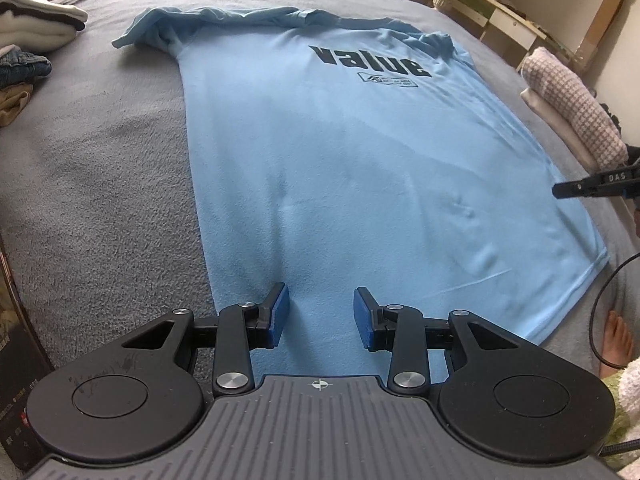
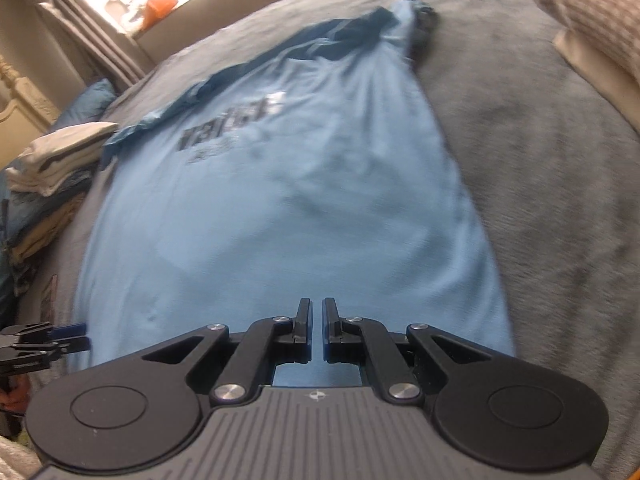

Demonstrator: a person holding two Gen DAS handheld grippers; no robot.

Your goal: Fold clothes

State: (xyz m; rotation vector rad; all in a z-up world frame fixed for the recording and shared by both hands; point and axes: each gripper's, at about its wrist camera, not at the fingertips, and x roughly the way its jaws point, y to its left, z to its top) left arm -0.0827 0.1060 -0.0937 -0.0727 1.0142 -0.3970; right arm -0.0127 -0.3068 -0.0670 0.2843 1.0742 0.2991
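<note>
Now, shirt: light blue T-shirt (image 1: 360, 168) spread flat on grey bed (image 1: 100, 184)
left hand-held gripper (image 1: 321, 316): released, over hem
right hand-held gripper (image 2: 317, 328): clenched, empty

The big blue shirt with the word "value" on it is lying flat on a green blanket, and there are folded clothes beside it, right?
Almost. The blanket is grey, not green, as the left wrist view shows clearly. The rest holds: the blue shirt with "value" on it lies spread flat on the blanket, and folded clothes sit beside it.
</note>
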